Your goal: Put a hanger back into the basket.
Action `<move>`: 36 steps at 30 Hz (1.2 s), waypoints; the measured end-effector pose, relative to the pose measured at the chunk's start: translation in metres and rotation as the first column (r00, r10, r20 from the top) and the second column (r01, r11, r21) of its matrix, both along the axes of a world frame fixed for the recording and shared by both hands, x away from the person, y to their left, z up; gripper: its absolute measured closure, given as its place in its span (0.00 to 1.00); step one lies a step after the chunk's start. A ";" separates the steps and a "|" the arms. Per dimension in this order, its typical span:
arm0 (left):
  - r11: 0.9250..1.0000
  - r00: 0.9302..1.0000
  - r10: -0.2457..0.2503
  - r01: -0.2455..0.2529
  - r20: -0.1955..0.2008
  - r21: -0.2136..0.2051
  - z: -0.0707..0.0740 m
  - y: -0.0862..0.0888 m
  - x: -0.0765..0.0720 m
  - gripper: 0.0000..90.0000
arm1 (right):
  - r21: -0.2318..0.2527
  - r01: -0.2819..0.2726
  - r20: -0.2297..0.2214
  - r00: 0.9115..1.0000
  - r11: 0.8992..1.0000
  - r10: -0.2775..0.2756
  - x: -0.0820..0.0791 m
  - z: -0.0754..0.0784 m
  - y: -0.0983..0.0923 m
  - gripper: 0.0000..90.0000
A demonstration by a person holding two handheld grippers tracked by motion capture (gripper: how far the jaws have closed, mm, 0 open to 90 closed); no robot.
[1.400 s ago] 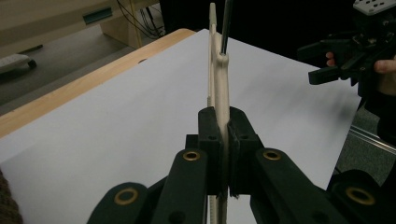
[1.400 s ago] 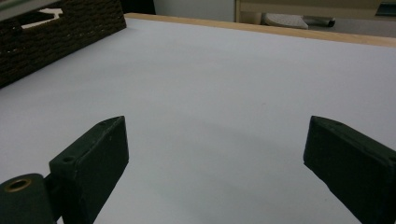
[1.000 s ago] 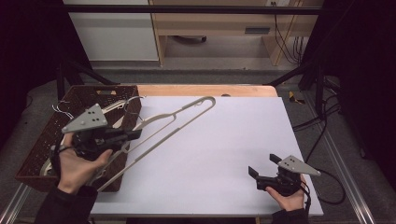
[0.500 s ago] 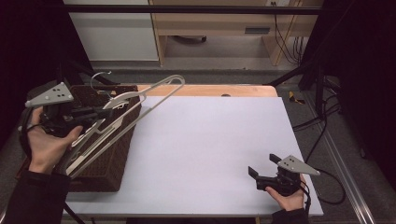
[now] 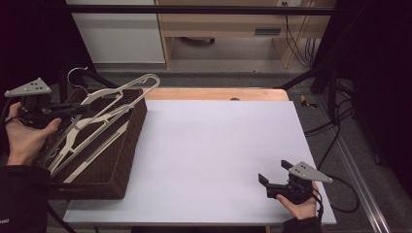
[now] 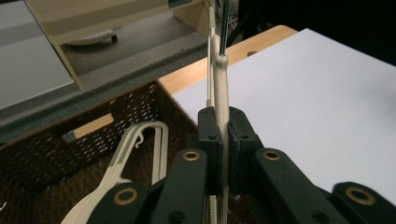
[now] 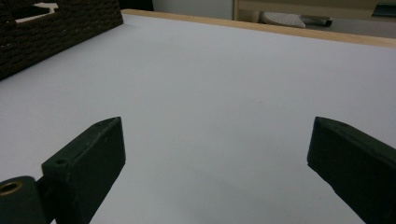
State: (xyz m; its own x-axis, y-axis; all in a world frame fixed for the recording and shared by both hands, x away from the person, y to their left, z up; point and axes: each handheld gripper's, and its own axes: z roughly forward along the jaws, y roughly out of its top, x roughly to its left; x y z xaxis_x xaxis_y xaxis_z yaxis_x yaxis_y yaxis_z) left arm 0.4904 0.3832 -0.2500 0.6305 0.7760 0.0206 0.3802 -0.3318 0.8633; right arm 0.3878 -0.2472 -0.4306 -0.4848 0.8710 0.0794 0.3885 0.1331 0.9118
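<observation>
Two tools in use; left tool (image 5: 73,109) clamped flat on a cream hanger (image 5: 114,99) and holding it above the dark woven basket (image 5: 127,160) at the left edge of the table (image 5: 218,145); right tool (image 5: 273,176) resting low at the near right corner, jaws spread wide, nothing between them.

Risks, as judged: grip sits on a thin flat edge near one end, so the long hanger may pivot or slide in the jaws; its far end and hook (image 5: 77,74) may catch the basket rim or tangle with the other hangers (image 5: 82,145) already lying inside.

Materials: hangers pale, smooth, rigid, slim and open-framed, likely plastic; basket brown, coarse open weave, rectangular, straight-walled; table top matt white, with a bare wooden strip along the far edge.
</observation>
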 end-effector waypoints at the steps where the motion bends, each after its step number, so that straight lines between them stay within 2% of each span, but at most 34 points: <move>1: 1.000 1.000 0.005 -0.005 -0.004 -0.003 -0.002 0.003 0.001 0.96 | 0.000 0.000 0.000 1.000 1.000 0.000 0.000 0.000 0.000 0.05; 6: 0.999 0.999 0.033 -0.033 -0.007 -0.005 -0.009 0.024 0.006 0.96 | -0.007 -0.006 0.008 1.000 1.000 0.006 0.001 -0.001 0.000 0.04; 9: 0.999 0.999 0.038 -0.038 -0.008 -0.004 -0.012 0.030 0.007 0.96 | -0.004 -0.005 0.002 1.000 1.000 0.005 0.000 -0.001 0.002 0.04; 13: 0.998 0.998 0.054 -0.054 -0.018 -0.025 -0.020 0.041 0.008 0.96 | -0.009 -0.008 0.002 1.000 1.000 0.008 0.000 -0.001 0.002 0.04; 17: 0.997 0.997 0.072 -0.073 -0.042 -0.010 -0.027 0.050 0.010 0.96 | -0.006 -0.013 0.013 1.000 1.000 0.013 -0.001 0.000 0.001 0.04; 21: 0.997 0.996 0.076 -0.077 -0.043 -0.023 -0.030 0.051 0.013 0.96 | -0.011 -0.013 0.014 1.000 1.000 0.013 0.000 0.000 0.002 0.03; 24: 0.996 0.995 0.088 -0.087 -0.055 0.019 -0.030 0.046 0.016 0.96 | -0.011 -0.016 0.017 1.000 1.000 0.016 -0.001 0.000 0.002 0.03; 32: 0.993 0.990 0.114 -0.111 -0.089 0.031 -0.044 0.050 0.023 0.96 | -0.014 -0.021 0.012 1.000 1.000 0.021 0.000 -0.001 0.003 0.03; 33: 0.992 0.988 0.123 -0.119 -0.095 0.043 -0.047 0.051 0.023 0.96 | -0.014 -0.021 0.009 1.000 1.000 0.021 0.000 -0.001 0.003 0.03; 36: 0.992 0.985 0.123 -0.121 -0.119 0.024 -0.055 0.056 0.022 0.96 | -0.016 -0.016 0.009 1.000 1.000 0.016 0.000 -0.001 0.004 0.03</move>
